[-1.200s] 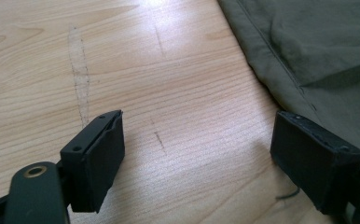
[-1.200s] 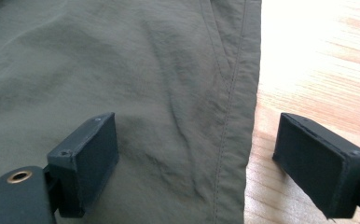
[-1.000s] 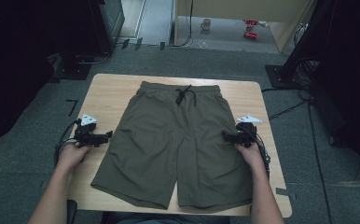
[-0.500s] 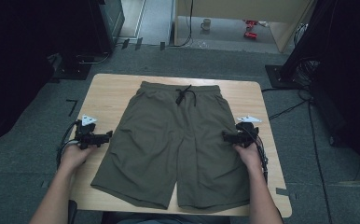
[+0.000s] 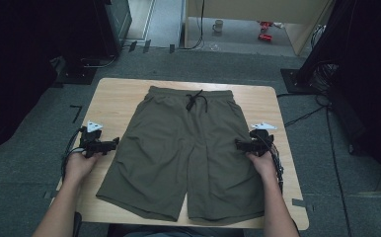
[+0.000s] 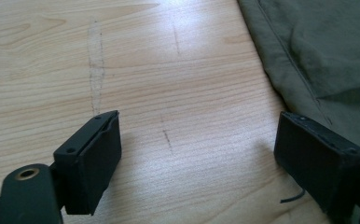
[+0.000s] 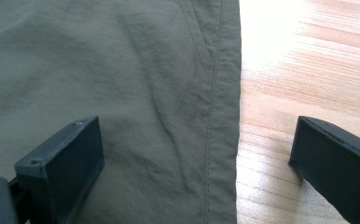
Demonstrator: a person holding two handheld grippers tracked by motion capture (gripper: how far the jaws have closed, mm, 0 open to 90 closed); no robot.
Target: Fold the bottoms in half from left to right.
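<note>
- Olive-green shorts (image 5: 188, 153) — spread flat on the wooden table (image 5: 119, 98), front up, waistband at the far side.
- Black drawstring (image 5: 196, 100) tied at the waist (ends hanging down).
- Both legs point toward the near edge; fabric lightly creased.

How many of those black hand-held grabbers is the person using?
2. The left gripper sits at the left edge of the shorts; the right gripper sits at their right edge. Both have their fingers spread open.

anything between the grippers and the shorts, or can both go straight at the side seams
Nothing visible blocks either one. The left gripper is open over bare table beside the shorts; the right gripper is open, straddling their edge.
</note>
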